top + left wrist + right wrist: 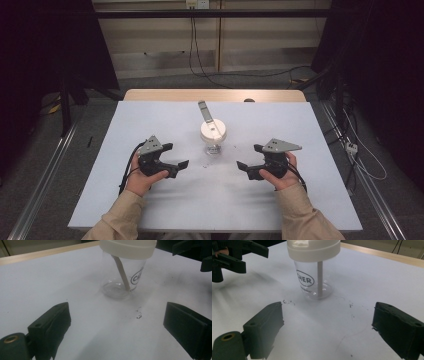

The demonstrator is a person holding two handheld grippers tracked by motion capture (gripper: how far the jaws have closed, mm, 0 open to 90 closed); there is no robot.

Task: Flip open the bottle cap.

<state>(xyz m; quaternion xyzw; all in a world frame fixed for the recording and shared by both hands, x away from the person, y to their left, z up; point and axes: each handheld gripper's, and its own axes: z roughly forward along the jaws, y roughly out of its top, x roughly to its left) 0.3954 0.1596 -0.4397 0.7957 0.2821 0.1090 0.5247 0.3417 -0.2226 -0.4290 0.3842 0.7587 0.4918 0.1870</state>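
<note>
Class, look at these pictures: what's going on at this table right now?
A person sits at a white table with a gripper in each hand. The left gripper and right gripper are both open and empty, resting on either side of a clear cup. The cup has a cream lid and a stirrer poking through it. Nothing is being held.

Clear glossy plastic, matt black jaws and a smooth white sheet.

The cup [122, 280] is seen as transparent, shiny plastic under an opaque cream lid [213, 130] of smooth plastic. The left gripper [170, 157] and right gripper [250, 160] are shown in matt black, slightly rough material, topped by dull grey plates. The table [165, 200] is covered in matt white, scuffed sheet, with a pale wood edge at the far side.
</note>
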